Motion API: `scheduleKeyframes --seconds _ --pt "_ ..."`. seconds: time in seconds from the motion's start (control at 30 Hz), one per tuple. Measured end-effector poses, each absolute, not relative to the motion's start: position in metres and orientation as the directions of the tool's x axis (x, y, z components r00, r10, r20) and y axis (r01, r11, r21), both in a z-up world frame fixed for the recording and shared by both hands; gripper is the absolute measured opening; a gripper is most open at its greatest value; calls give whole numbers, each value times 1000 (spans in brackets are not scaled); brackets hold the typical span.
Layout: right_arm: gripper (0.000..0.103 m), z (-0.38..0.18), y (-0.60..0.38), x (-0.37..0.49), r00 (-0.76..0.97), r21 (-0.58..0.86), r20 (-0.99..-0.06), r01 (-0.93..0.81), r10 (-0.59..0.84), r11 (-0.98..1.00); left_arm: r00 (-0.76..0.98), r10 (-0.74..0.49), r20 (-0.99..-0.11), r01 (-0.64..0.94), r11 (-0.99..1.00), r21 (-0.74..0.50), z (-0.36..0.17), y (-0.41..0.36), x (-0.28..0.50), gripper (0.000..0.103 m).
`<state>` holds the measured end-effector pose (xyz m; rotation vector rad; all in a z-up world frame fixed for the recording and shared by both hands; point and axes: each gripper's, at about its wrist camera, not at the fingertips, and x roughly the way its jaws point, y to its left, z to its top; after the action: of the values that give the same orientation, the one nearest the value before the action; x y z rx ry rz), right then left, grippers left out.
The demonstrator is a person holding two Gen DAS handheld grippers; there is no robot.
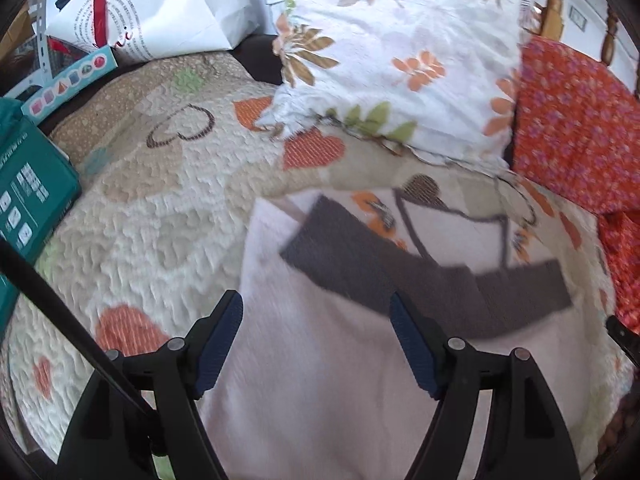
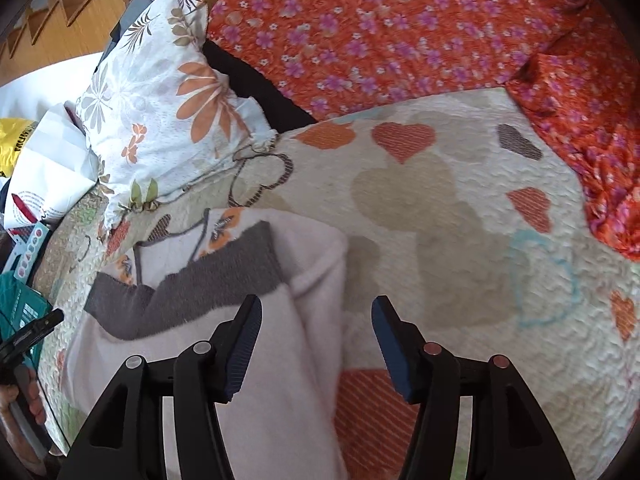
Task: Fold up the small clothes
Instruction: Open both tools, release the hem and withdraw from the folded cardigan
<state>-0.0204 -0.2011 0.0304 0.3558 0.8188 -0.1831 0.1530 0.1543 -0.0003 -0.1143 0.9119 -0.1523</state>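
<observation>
Pale pink garment [image 1: 320, 360] with dark grey band [image 1: 440, 280] lies flat on the heart-print quilt [image 1: 160, 200], below the floral pillow [image 1: 400, 60]; left tool [image 1: 316, 344] spread wide, holding nothing, low over the garment's left part, angled toward the band; right tool [image 2: 316, 340] also spread, empty, straddling the garment's raised right edge [image 2: 320, 280]; best to pinch that edge cleanly, one layer, then carry it leftward across the garment, keeping the band straight.

The pale garment [image 1: 320, 380] is motion-blurred, its near end cut off below.
</observation>
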Motion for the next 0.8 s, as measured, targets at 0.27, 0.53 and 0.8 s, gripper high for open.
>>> scheduleKeyframes --seconds 0.27,0.53,0.8 --pt "67 20 -210 -58 600 56 -781 344 -174 937 610 -212 -764 153 977 -149 -1 126 98 76" --pt "67 5 -241 -81 550 62 -811 423 -201 904 541 -204 -816 209 972 -105 -39 91 45 76" --pt "67 -12 -229 -73 520 18 -827 403 -213 915 502 -173 -847 275 961 -33 -69 60 16 76"
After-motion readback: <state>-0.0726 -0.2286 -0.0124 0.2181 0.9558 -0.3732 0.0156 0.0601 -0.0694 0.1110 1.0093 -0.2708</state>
